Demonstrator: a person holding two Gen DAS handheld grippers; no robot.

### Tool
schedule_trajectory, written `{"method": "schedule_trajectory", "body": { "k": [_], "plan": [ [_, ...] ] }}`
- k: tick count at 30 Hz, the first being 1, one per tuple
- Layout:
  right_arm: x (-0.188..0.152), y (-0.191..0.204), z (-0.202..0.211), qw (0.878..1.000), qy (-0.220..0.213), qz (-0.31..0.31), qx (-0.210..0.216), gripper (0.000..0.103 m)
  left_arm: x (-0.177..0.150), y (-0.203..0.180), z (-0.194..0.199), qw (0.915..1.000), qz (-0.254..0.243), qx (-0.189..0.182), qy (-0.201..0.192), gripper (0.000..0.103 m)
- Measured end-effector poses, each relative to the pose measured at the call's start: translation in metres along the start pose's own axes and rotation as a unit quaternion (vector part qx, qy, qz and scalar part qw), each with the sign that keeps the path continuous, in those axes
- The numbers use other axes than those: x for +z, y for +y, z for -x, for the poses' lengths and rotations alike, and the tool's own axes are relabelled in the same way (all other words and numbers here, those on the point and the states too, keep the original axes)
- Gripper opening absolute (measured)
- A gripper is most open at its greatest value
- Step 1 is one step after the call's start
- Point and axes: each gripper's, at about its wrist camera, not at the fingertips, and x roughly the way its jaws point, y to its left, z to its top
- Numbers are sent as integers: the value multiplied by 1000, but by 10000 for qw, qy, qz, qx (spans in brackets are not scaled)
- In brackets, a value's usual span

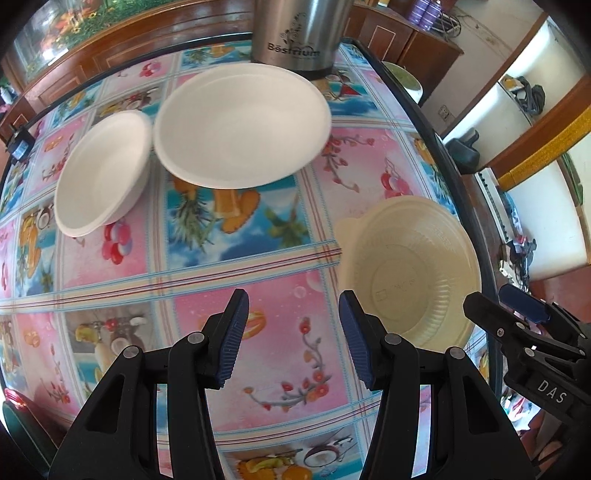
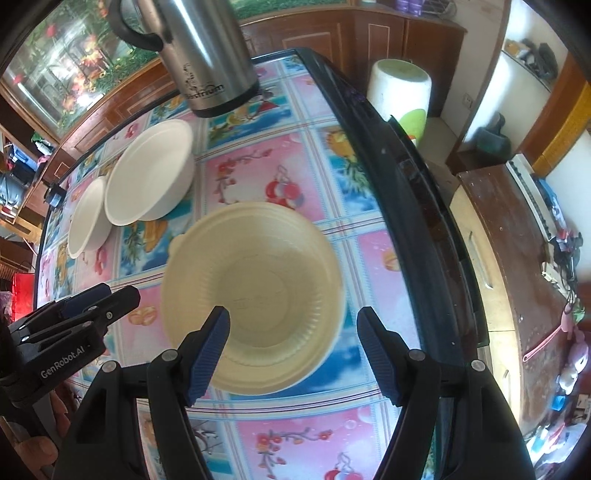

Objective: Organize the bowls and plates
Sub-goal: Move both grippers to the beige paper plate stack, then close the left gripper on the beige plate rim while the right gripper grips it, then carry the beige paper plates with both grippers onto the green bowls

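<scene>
A glass-topped table with a bright fruit-and-flower cloth carries 3 dishes and a steel kettle. In the left wrist view, the kettle stands at 12 o'clock, just behind a white plate. A white bowl sits at 10 o'clock, its rim just beside the plate's. A cream bowl rests at 3 o'clock near the table's dark edge. Past that edge stand a white and green bin and wooden cabinets.

The left gripper points steeply down over bare cloth, jaws partly apart with nothing between them. The right gripper also tilts steeply down; its jaws stand wide, the left finger above the cream bowl's interior and the right one outside the rim at 4 o'clock, neither pad visibly pressing on it. Nothing lies between either gripper and the dishes.

The kettle reads "Bestrium", though blurred. The right gripper's body, seen from the left camera, reads "DAS". The left gripper's body, seen from the right camera, reads "GenRobot.AI".
</scene>
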Motion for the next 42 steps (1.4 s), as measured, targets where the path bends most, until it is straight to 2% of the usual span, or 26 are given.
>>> {"method": "schedule_trajectory", "body": {
  "k": [12, 21, 27, 28, 29, 31, 34, 42],
  "plan": [
    [2, -27, -17, 9999, 139, -17, -26, 72, 2, -23, -25, 9997, -60, 42, 233, 51],
    [3, -29, -27, 9996, 239, 128, 57, 70, 0, -26, -37, 9993, -28, 113, 364, 51],
    [3, -29, -33, 9992, 353, 191, 88, 42, -1, -29, -39, 9993, -161, 143, 309, 50],
    [3, -29, -34, 9991, 358, 185, 128, 31, -1, -31, -40, 9992, -202, 146, 313, 48],
    [2, -29, -34, 9989, 377, 179, 197, 22, -1, -31, -42, 9990, -238, 167, 328, 39],
    [1, -27, -33, 9987, 392, 222, 241, 14, -1, -32, -45, 9988, -266, 69, 394, 28],
    [-1, -22, -30, 9985, 363, 312, 249, 13, -4, -35, -44, 9987, -335, 64, 390, 19],
    [-10, -12, -26, 9980, 394, 311, 383, 12, -13, -14, -39, 9984, -126, -184, 527, 17]
  ]
}}
